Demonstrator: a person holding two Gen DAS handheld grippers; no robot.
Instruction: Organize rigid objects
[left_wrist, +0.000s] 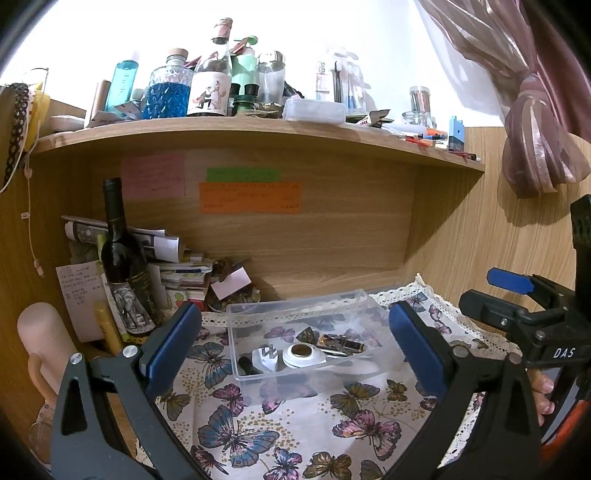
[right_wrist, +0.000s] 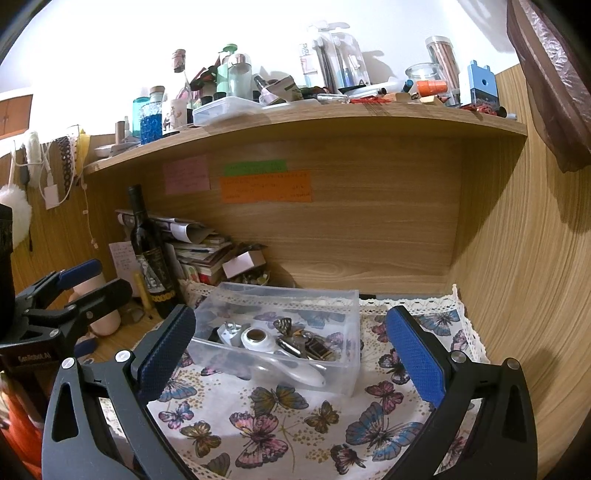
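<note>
Left wrist view: I'm holding my left gripper spread wide, blue pads empty, hovering over the butterfly cloth. Sitting right between my fingers, further back on the cloth, is the clear box. Inside it I'm seeing a white plug, a white round piece with a brown centre, a dark bit at the left end and some dark, gold-edged pieces on the right; what those are I can't tell. Off to the right my right gripper is poking into the frame, jaws apart and carrying nothing. A wine bottle is standing upright at the back left beside a paper stack, and the shelf above is crowded with bottles.

Right wrist view: my right gripper is gaping wide too, nothing in it. The box is lying between the fingertips, closer to my left pad, and I can't tell whether it is touching it. The plug, the round piece and the dark pieces are bunching at the front of the box, with a long white thing along the front wall. At the left, my left gripper is hovering near the bottle, fingers parted.
</note>
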